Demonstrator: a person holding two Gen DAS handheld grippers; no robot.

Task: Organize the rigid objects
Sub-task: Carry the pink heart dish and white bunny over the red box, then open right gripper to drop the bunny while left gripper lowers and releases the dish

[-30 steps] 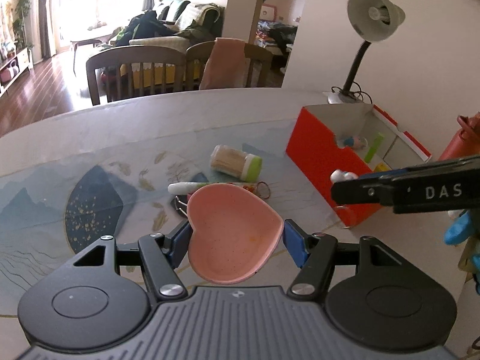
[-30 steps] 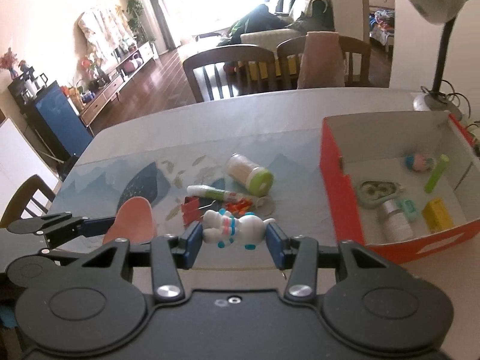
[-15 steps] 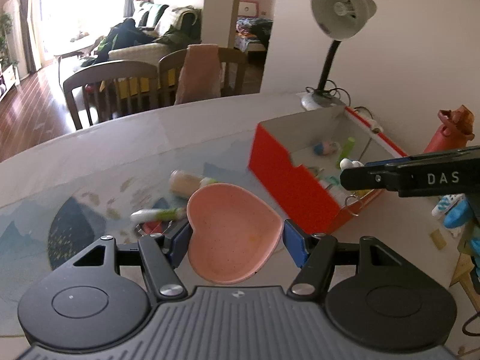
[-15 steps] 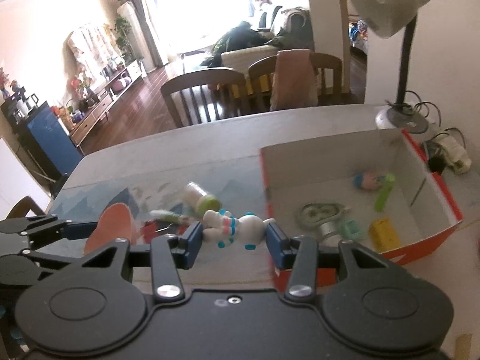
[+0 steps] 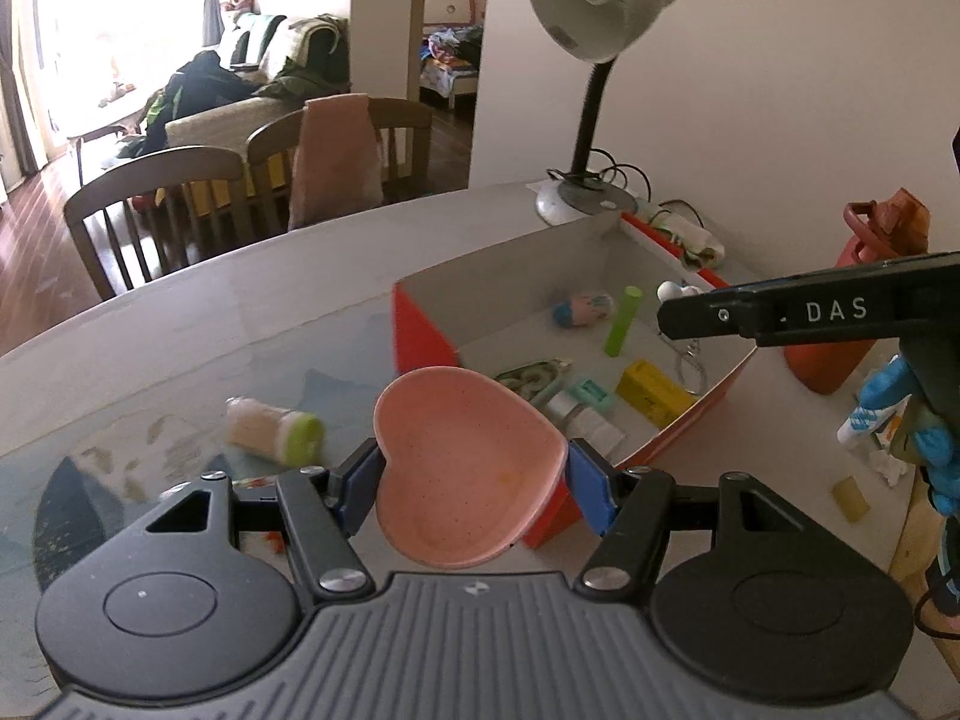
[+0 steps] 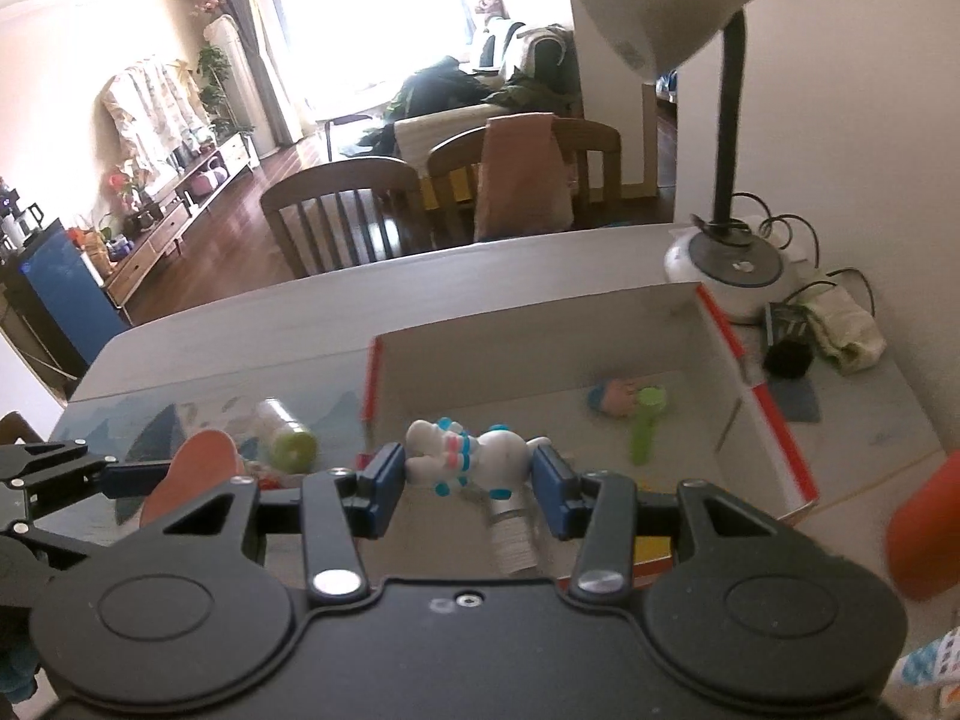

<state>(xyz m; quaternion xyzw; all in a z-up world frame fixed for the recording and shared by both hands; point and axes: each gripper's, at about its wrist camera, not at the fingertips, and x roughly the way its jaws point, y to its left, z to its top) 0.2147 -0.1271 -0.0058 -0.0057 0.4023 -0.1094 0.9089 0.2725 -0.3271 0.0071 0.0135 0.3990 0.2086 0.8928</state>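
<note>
Both claws, loads gripped, now nearer the red box [image 5: 420, 330]

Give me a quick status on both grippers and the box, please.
Left gripper shut on pink heart dish, at the red box corner. Right gripper shut on astronaut figure, over the box. Nothing blocking the drop.

The red box [image 6: 774, 420] stands open at the top, its far half of floor mostly bare — only a small pink toy [image 6: 615, 397] and a green tube [image 6: 645, 423] lie there. The near corner is crowded with a yellow block [image 5: 654, 393] and tins. The lamp [image 6: 729, 120] leans over the far corner — its shade overhangs the box.
</note>
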